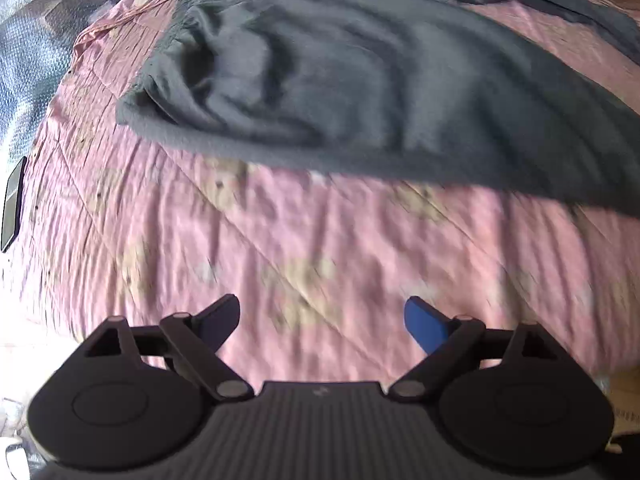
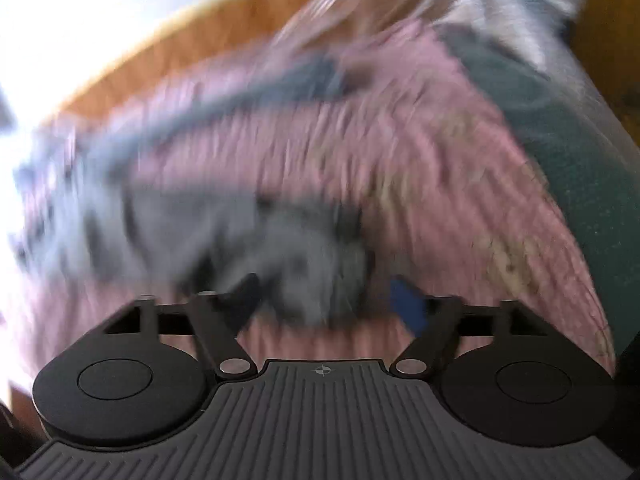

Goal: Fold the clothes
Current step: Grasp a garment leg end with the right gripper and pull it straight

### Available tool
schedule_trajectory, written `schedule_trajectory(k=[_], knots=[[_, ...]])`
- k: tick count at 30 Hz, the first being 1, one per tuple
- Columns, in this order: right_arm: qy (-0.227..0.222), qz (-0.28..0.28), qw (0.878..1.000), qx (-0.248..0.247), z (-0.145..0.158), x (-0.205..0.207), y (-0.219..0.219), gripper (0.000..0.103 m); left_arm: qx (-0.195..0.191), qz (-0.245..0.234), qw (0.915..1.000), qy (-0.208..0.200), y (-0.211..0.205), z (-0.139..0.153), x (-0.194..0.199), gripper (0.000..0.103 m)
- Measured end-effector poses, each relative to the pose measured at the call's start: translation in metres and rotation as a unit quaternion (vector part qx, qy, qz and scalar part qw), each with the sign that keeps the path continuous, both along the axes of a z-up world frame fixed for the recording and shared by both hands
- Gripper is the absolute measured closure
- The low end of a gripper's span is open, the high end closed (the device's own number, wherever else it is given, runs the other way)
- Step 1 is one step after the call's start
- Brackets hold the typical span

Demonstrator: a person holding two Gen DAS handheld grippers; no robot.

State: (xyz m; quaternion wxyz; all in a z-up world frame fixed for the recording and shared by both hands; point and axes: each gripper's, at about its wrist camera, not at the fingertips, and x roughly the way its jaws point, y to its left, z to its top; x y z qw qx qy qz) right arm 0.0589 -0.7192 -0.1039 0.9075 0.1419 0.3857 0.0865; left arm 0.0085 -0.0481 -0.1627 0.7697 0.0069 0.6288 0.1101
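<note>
A grey garment (image 1: pixel 340 80) lies crumpled and spread on a pink patterned bedspread (image 1: pixel 280 248), filling the upper part of the left wrist view. My left gripper (image 1: pixel 322 320) is open and empty, above bare bedspread short of the garment's near hem. The right wrist view is heavily blurred. There the grey garment (image 2: pixel 240 224) lies bunched on the bedspread (image 2: pixel 420 168), and a fold of it sits between the fingers of my right gripper (image 2: pixel 324 304), which stand wide apart. Whether they touch the cloth is unclear.
A dark green cushion or cloth (image 2: pixel 580 168) lies at the bed's right side. Clear plastic (image 2: pixel 520 8) lies beyond it. A wooden floor (image 2: pixel 180 40) shows past the bed. A dark flat device (image 1: pixel 12 204) sits at the bed's left edge.
</note>
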Motion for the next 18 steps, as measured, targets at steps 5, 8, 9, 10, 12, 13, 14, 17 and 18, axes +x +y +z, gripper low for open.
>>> schedule_trajectory(k=[5, 8, 9, 10, 12, 13, 14, 17, 18], knots=[[0.084, -0.080, 0.993, 0.010, -0.027, 0.078, -0.007, 0.026, -0.016, -0.030, 0.9994, -0.007, -0.003, 0.000, 0.046, 0.011], [0.160, -0.038, 0.986, 0.024, -0.066, 0.113, 0.009, 0.049, 0.004, -0.071, 0.9974, -0.013, -0.017, 0.000, 0.057, 0.011], [0.170, -0.018, 0.985, 0.018, -0.072, 0.119, 0.019, 0.069, 0.011, -0.082, 0.9964, -0.017, -0.020, 0.000, 0.059, 0.011], [0.165, 0.004, 0.986, -0.017, -0.071, 0.123, 0.031, 0.084, 0.019, -0.094, 0.9952, -0.020, -0.023, 0.000, 0.060, 0.011], [0.126, 0.012, 0.990, -0.068, -0.052, 0.134, 0.038, 0.091, 0.017, -0.090, 0.9954, -0.027, -0.019, 0.000, 0.058, 0.011], [0.101, -0.001, 0.992, -0.080, -0.040, 0.140, 0.034, 0.091, 0.011, -0.083, 0.9961, -0.028, -0.013, -0.001, 0.057, 0.011], [0.077, -0.021, 0.993, -0.087, -0.028, 0.149, 0.028, 0.091, 0.003, -0.072, 0.9971, -0.024, -0.006, -0.003, 0.055, 0.011], [0.023, -0.074, 0.990, -0.117, -0.004, 0.179, 0.014, 0.092, -0.013, -0.036, 0.9990, -0.024, 0.016, -0.010, 0.053, 0.011], [0.025, -0.085, 0.987, -0.135, -0.009, 0.189, 0.014, 0.092, -0.017, -0.024, 0.9992, -0.029, 0.026, -0.011, 0.052, 0.011]])
